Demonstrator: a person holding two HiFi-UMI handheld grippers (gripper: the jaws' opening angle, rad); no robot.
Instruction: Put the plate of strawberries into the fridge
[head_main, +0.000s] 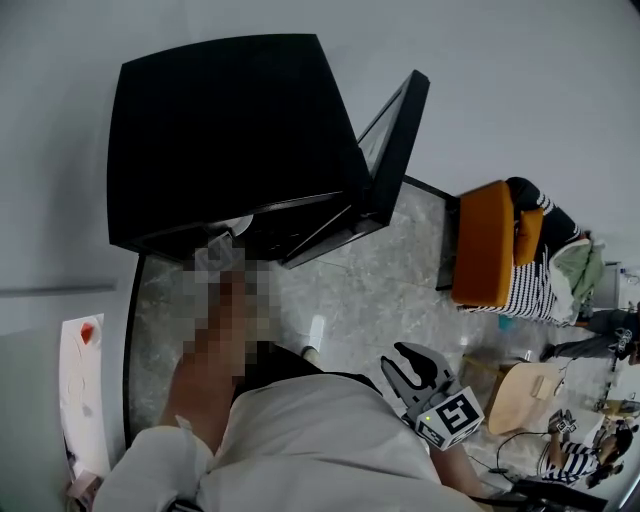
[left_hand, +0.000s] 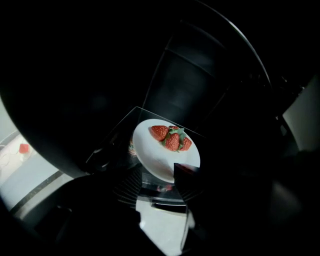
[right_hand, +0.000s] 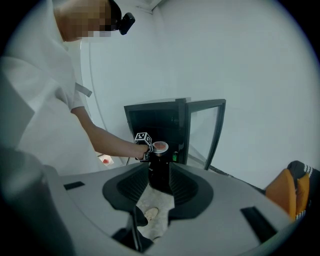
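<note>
A white plate (left_hand: 160, 152) with three strawberries (left_hand: 171, 138) lies on a glass shelf (left_hand: 127, 127) inside the dark fridge (head_main: 230, 140). My left gripper (left_hand: 142, 167) reaches into the fridge with its jaws standing wide. The right fingertip (left_hand: 186, 174) overlaps the plate's near rim, and the pads do not press on it. From the right gripper view I see the left gripper (right_hand: 150, 146) beside the plate (right_hand: 160, 146) in the fridge (right_hand: 155, 120) opening. My right gripper (head_main: 410, 365) (right_hand: 160, 185) hangs back by my side, open, with nothing between its fingers.
The fridge door (head_main: 395, 140) (right_hand: 205, 125) stands open to the right. An orange seat (head_main: 485, 245) with striped cloth is right of the door. A white sheet (head_main: 85, 380) with a red mark lies at left. My shoe (head_main: 313, 352) is on the marble floor (head_main: 380, 290).
</note>
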